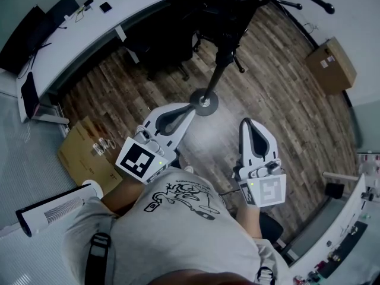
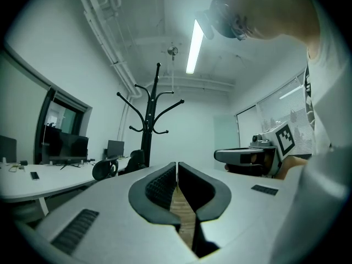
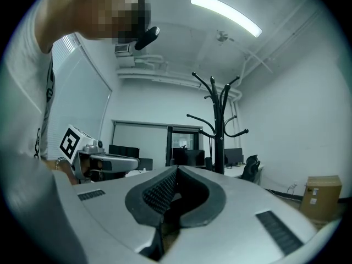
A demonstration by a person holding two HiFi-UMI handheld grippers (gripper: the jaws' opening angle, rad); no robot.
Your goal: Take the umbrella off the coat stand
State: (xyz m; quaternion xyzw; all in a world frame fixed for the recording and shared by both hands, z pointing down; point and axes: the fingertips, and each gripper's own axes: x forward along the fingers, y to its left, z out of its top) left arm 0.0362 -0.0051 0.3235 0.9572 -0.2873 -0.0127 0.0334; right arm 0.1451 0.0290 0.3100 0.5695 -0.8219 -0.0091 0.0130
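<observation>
Standing on a wood-plank floor in an office, a person in a grey printed T-shirt holds both grippers low before the body, elbows bent, jaws pointing forward. At far left a brown cardboard carton lies on the floor below a curved white desk, with small pale items on its top that are too small to identify; its inside is not shown. The left gripper angles inward, its tips seen from the head view just beside the round base of the black coat stand. In its own view the left gripper has its black pads pressed together with only a thin slit of floor showing between them, and nothing is held. The coat stand rises straight ahead, its curved hooks bare, and no umbrella can be made out in any view. The right gripper points straight forward, apart from the base, and the right gripper is likewise shut and empty in its own view. At far right a closed, labelled cardboard box stands against the wall.
</observation>
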